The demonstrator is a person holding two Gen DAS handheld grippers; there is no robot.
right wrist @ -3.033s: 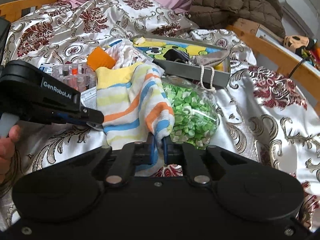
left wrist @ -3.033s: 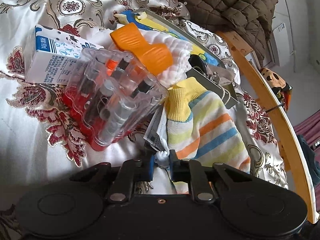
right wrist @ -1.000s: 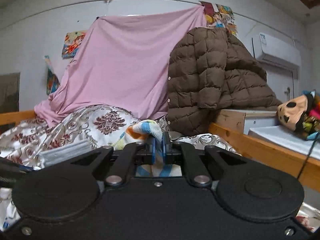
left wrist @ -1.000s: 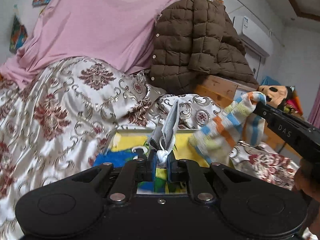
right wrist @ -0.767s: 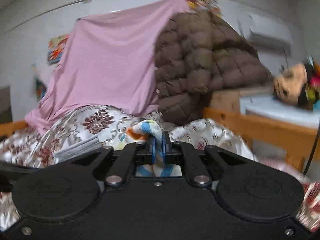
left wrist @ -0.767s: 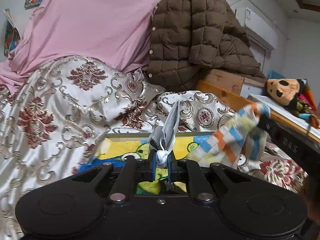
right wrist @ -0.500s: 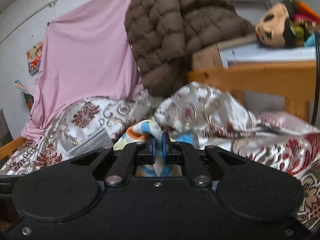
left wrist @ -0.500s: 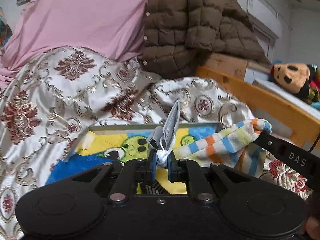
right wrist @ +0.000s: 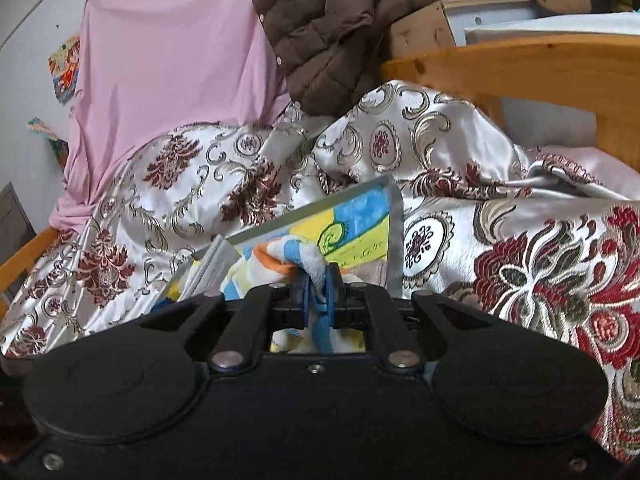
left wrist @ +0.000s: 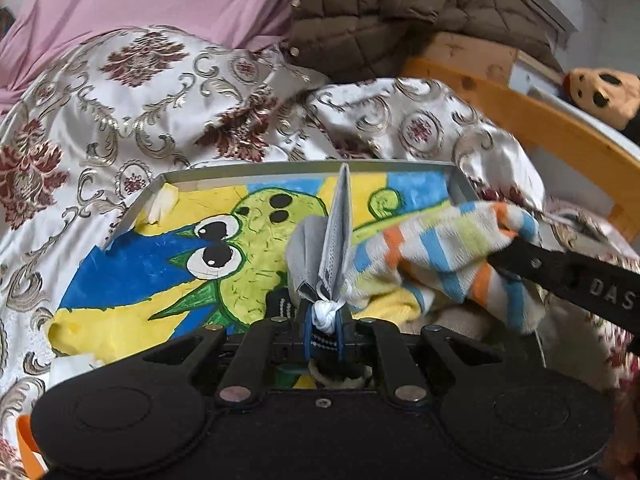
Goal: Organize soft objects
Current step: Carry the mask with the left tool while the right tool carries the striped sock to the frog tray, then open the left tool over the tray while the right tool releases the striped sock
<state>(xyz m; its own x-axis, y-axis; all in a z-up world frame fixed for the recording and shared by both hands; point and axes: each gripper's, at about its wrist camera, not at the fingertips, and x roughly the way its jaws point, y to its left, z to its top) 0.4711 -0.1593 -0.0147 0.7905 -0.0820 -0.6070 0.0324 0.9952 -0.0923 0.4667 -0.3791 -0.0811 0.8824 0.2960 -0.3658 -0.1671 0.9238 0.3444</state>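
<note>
So both soft bits are over the tray (left wrist: 160, 188) but not dropped yet; left claw (left wrist: 324, 320) clenched on the mask (left wrist: 336, 240), right claw (right wrist: 318, 296) clenched on the sock (left wrist: 448, 248); releasing is what's left.

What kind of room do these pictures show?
Most likely a bedroom: a patterned satin bedspread lies over a bed with a wooden bed frame, and a brown quilted jacket hangs behind it.

Soft daylight, fisheye-bent edges, slight motion blur at right.
</note>
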